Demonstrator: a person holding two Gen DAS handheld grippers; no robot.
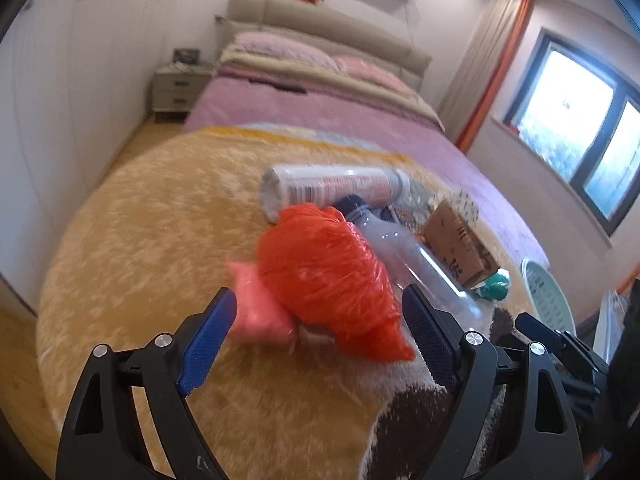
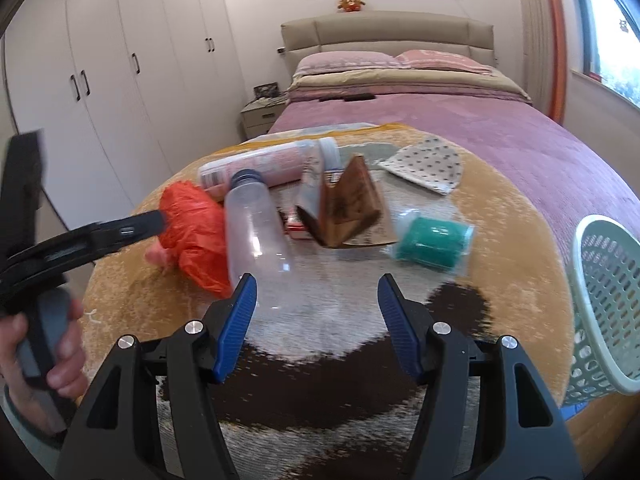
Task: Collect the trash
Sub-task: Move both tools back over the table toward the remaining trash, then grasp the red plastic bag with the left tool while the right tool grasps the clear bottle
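A: Several bits of trash lie in a loose heap on the fluffy tan blanket point(image 2: 500, 240) at the foot of the bed point(image 2: 460, 128).

B: Which one sits nearest the left gripper point(image 1: 320, 332)?

A: The orange plastic bag point(image 1: 332, 276). It lies just ahead of the blue pads, between their tips, with both fingers spread wide and nothing pressed between them. A pink packet point(image 1: 256, 308) pokes out from under the bag, close to the left-hand finger.

B: And past the bag?

A: A clear plastic bottle point(image 1: 416, 264) with a dark cap runs along the right-hand finger's outer side. Beyond the fingertips lies a white cylinder with a red label point(image 1: 332, 186). Farther right stands a brown cardboard box point(image 1: 460, 244), with a teal packet point(image 1: 496, 282) beside it.

B: What about the right gripper point(image 2: 316, 308)?

A: Its fingers are apart too, with only blanket between them. The bottle's base lies just ahead of its left-hand fingertip; I can't tell if they touch. The cardboard box and the teal packet lie farther ahead, and a spotted cloth point(image 2: 428, 164) lies beyond those.

B: Anything off to the side?

A: A pale green slotted basket point(image 2: 600, 300) sits well right of the right-hand finger. At the left edge, a hand point(image 2: 48, 356) grips the other gripper's handle.
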